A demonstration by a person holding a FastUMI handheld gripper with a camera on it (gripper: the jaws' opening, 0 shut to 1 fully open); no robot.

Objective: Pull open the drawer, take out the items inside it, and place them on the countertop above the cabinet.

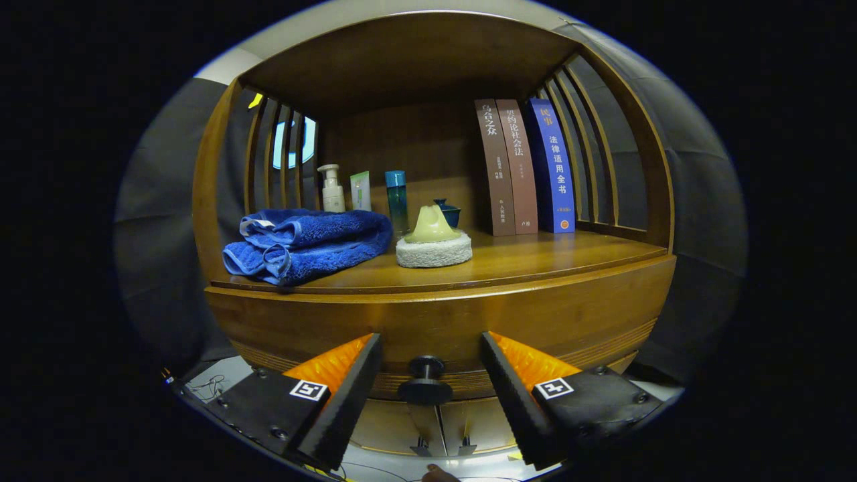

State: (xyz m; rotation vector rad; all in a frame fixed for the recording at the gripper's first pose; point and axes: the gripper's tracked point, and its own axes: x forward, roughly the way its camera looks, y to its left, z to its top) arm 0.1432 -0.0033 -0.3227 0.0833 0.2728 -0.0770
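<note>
my gripper (428,375) sits low centre of frame, fingers spread wide, flanking the drawer knob (423,381) without touching it, lined up for a pinch. knob stem points straight out at me; drawer front (442,321) runs left-right, looks closed. countertop (535,258) above carries a blue towel (308,244).

wooden drawer (469,321) closed, dark knob (426,381)
</note>
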